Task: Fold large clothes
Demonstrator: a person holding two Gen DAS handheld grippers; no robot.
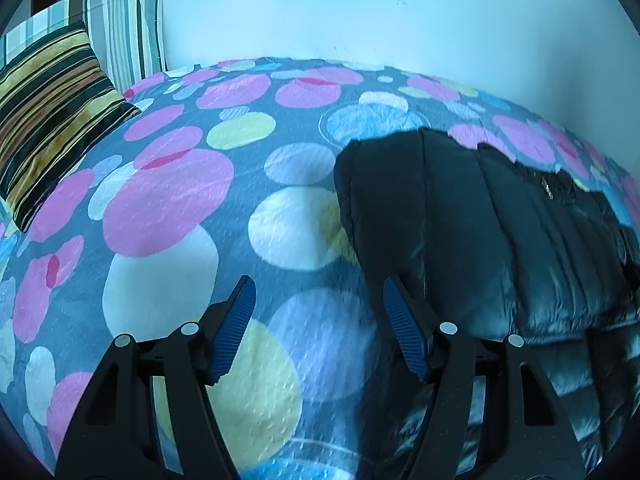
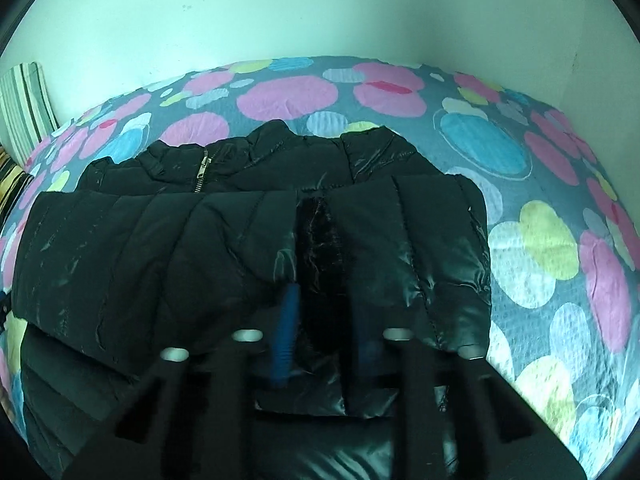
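Observation:
A black quilted puffer jacket (image 2: 224, 232) lies on the bed with its sleeves folded across its front; its zipper (image 2: 203, 172) shows near the collar at the far side. It also shows at the right of the left wrist view (image 1: 480, 220). My left gripper (image 1: 318, 296) is open and empty, hovering over the bedspread just left of the jacket's edge. My right gripper (image 2: 326, 300) is blurred, low over the folded sleeves near the jacket's front; its fingers stand apart with nothing between them.
The bed has a grey bedspread with pink, blue, white and yellow dots (image 1: 180, 200). A striped cushion (image 1: 52, 112) and a striped pillow (image 1: 124, 28) lean at the far left by the white wall (image 1: 360, 8).

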